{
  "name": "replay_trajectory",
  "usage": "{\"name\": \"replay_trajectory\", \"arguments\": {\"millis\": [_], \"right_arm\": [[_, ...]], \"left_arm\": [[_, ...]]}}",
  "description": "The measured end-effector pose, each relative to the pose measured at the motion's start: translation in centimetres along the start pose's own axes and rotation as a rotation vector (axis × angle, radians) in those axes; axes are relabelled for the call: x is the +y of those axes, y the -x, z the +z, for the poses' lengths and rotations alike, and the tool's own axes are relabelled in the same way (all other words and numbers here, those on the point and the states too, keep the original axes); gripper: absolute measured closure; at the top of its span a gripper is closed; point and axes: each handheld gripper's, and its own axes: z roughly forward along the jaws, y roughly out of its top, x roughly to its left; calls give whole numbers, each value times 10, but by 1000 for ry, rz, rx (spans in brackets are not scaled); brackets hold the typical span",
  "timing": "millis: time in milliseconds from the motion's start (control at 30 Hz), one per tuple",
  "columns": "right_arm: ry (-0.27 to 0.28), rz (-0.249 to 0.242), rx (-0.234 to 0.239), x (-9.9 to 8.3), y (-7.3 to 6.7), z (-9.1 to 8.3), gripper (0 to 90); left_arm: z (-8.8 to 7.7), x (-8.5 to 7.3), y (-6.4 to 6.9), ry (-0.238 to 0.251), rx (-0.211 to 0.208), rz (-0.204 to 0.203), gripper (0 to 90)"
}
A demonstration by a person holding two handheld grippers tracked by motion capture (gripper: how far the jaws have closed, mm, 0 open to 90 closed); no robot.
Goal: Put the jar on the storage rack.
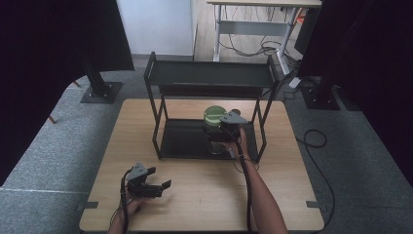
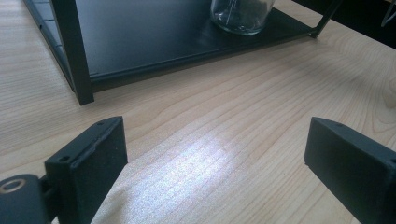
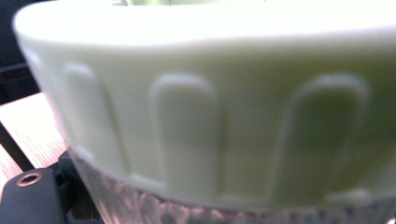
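Observation:
A glass jar with a green lid stands on the bottom shelf of a black metal rack, toward its right side. My right gripper reaches into the rack and is shut on the jar's glass body just below the lid. In the right gripper view the ribbed lid sits very close, with glass under it and one jaw's base at the lower left. My left gripper rests open at the table's front left. Between its jaws lies bare wood. The jar's base is ahead of it.
The rack has an upper shelf over the jar and thin corner posts. The wooden table is bare in front of the rack. Dark curtains, stands and floor cables surround the table.

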Motion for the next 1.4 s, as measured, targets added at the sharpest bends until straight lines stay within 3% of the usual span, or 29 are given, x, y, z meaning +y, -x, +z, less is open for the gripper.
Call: {"name": "replay_trajectory", "arguments": {"millis": [133,267,900,1033,1133,1400], "right_arm": [[9,41,8,-5,6,-6,101],[7,23,4,-6,4,-8,101],[12,34,-2,-7,4,-8,100],[17,63,-6,-7,4,-8,73],[17,102,19,-7,4,-9,21],[0,124,33,-6,4,-13,0]], "left_arm": [[0,0,0,-2,1,2,56],[0,0,1,0,5,2,56],[0,0,0,-1,1,0,56],[0,0,1,-2,2,1,56],[0,0,0,-5,2,4,56],[0,0,0,-6,2,5,56]]}}
